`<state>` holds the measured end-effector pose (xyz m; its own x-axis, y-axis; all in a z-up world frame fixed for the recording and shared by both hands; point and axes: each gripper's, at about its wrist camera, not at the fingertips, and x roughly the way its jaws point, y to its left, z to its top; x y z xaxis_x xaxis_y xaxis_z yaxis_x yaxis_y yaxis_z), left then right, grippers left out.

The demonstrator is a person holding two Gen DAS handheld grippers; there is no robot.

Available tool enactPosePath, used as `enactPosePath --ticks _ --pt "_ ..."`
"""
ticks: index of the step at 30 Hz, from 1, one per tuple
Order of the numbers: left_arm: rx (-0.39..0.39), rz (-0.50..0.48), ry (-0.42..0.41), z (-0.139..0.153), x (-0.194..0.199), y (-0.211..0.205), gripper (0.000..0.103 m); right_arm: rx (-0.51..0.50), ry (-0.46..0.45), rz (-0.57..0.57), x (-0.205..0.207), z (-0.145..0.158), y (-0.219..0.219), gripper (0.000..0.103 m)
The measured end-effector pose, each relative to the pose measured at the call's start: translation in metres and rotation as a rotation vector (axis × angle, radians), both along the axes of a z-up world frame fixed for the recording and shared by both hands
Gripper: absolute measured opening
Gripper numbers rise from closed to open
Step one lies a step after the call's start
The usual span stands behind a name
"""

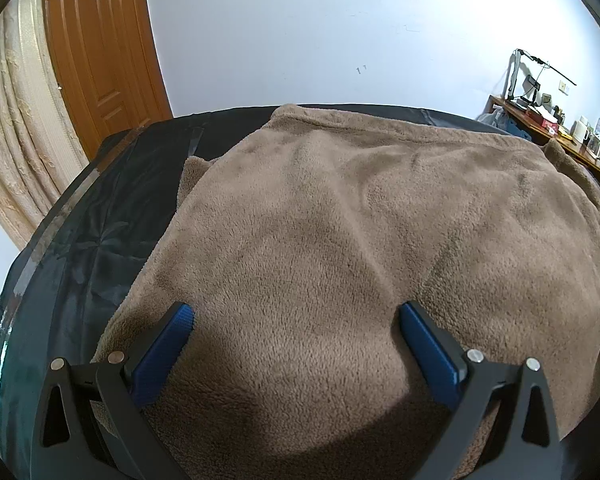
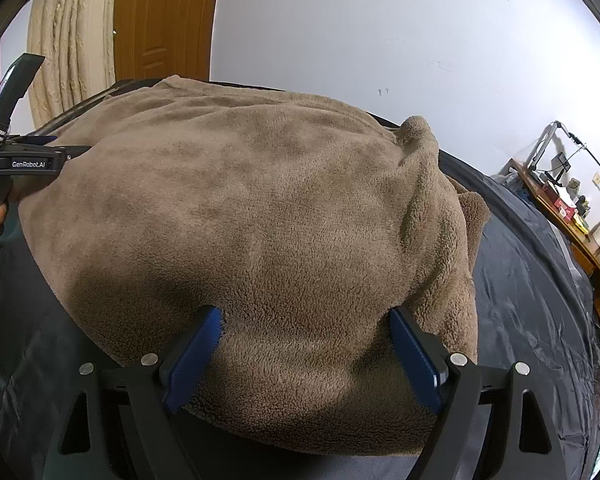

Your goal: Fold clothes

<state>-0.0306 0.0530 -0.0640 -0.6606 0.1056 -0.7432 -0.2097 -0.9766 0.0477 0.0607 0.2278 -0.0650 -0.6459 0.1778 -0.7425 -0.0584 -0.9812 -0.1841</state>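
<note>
On a dark bedcover (image 1: 100, 216), a plush brown fleece garment (image 1: 340, 220) lies spread; left gripper (image 1: 296, 312) and right gripper (image 2: 306, 316) gape wide over it

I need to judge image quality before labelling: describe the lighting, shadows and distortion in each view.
Left wrist view: strong fisheye bending with dark corners; the left gripper casts a deep shadow on the near brown fleece garment; focus sharp. Right wrist view: same curvature; shadow under the right gripper; the white wall evenly lit, no glare.
</note>
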Motion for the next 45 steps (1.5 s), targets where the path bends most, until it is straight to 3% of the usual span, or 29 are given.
enactPosePath --ticks 8,11,16,20,29,32,39,45 --pt "0.006 -0.001 -0.003 0.0 -0.001 0.0 0.102 -0.027 0.013 0.005 0.002 0.001 0.004 0.087" --pt "0.01 -0.002 -0.005 0.001 -0.001 -0.002 0.102 -0.09 0.048 -0.011 0.011 0.007 0.011 0.087" --pt "0.019 0.002 0.001 0.002 0.0 -0.004 0.102 -0.201 0.123 -0.101 0.032 0.027 0.032 0.087" --pt "0.069 0.025 0.013 0.007 0.005 -0.012 0.102 -0.259 0.155 -0.214 0.04 0.03 0.061 0.087" --pt "0.079 0.044 0.012 0.007 0.005 -0.014 0.102 -0.656 0.189 -0.456 0.045 -0.003 0.138 0.088" --pt "0.072 0.045 0.005 0.005 0.005 -0.013 0.102 -0.679 0.189 -0.448 0.041 -0.004 0.14 0.088" --pt "0.069 0.043 -0.004 0.004 0.004 -0.013 0.102 -0.7 0.163 -0.307 0.014 -0.006 0.122 0.088" --pt "0.062 0.041 -0.007 0.004 0.003 -0.011 0.102 -0.674 0.156 -0.243 -0.007 -0.006 0.106 0.088"
